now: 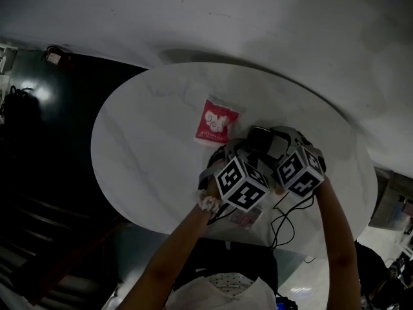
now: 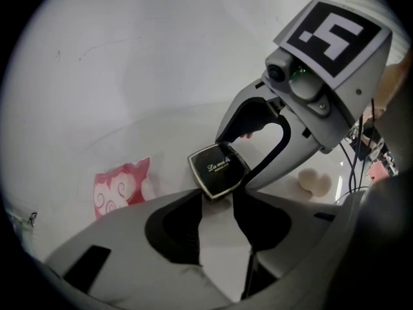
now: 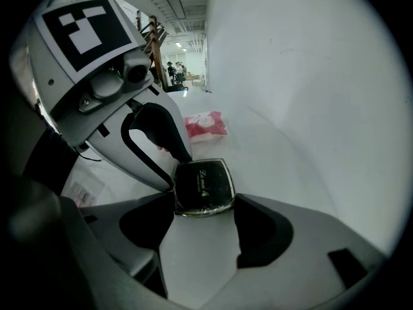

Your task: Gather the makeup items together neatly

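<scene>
At the right of the round worktop (image 1: 129,147), the right claw (image 3: 204,208) and half-spread left claw (image 2: 216,202) crowd beside the red sachet (image 1: 216,123). The right pinches the black compact (image 2: 218,168); the left straddles its corner, contact unclear. Opposed pulls could twist it free.

We look down on a round white table (image 1: 142,147), faint grey veins running across its marbled top. A pale, lightly scuffed surface (image 1: 290,24) spreads beyond its far edge. To the table's left the room falls dark, with what we take for steps (image 1: 45,250). Thin black cables (image 2: 354,160) trail by the table's near edge. From the right gripper view we see a corridor in the distance, lit by a ceiling strip light (image 3: 174,4), where blurred figures (image 3: 175,70) stand too small to tell apart.
</scene>
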Demonstrator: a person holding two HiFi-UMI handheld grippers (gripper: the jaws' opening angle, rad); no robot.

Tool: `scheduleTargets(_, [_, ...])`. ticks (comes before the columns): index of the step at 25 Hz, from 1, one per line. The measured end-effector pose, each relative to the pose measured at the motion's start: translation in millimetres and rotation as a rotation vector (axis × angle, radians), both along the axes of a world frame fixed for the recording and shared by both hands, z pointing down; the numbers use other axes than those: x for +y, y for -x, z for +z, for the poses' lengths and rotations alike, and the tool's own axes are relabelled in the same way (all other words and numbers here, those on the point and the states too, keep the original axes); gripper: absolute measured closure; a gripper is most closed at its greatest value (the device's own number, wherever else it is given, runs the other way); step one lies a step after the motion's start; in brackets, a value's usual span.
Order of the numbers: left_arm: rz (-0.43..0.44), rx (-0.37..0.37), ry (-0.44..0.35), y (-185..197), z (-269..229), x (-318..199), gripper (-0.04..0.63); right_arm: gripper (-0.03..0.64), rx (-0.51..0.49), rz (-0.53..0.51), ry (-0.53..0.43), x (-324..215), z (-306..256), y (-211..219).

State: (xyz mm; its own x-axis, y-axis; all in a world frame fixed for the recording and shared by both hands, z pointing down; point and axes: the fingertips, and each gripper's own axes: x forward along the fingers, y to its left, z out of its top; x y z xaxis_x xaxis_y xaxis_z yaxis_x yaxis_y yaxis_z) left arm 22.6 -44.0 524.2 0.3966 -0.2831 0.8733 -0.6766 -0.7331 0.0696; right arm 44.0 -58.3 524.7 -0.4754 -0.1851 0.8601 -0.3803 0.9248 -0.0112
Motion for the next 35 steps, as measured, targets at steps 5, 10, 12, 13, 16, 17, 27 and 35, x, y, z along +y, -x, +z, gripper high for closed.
scheduleTargets(5, [-0.027, 0.008, 0.001, 0.7, 1.4, -2.7, 0.405, 0.288, -0.012, 0.003, -0.003, -3.1, 1.9, -1.6])
scheduleTargets(10, [-0.028, 0.002, -0.015, 0.9, 1.0, -1.4, 0.405, 0.276, -0.001, 0.009, -0.006, -1.9, -0.3, -2.0])
scheduleTargets(12, [-0.032, 0.002, -0.015, 0.8, 1.4, -0.5, 0.405, 0.276, 0.004, 0.004, -0.014, -1.7, -1.0, -1.5])
scheduleTargets(13, [-0.033, 0.0, -0.017, 1.1, 1.7, -0.8, 0.407, 0.276, 0.006, 0.001, -0.019, -2.0, -1.2, -1.2])
scheduleTargets(16, [-0.038, -0.004, -0.018, 3.0, 1.2, -1.0, 0.406, 0.276, 0.002, -0.007, -0.035, -1.9, -2.4, 0.3])
scheduleTargets(17, [-0.041, -0.004, -0.017, 4.0, 0.9, -0.2, 0.407, 0.276, -0.002, -0.007, -0.039, -1.3, -3.4, 0.8])
scheduleTargets(27, [-0.05, 0.026, -0.025, 3.8, -11.3, 6.8, 0.405, 0.275, -0.016, 0.033, -0.059, 1.6, -13.2, -2.6])
scheduleTargets(35, [-0.026, 0.056, -0.063, 0.3, -30.1, 17.8, 0.406, 0.275, -0.046, 0.106, -0.105, 5.9, -35.6, -14.7])
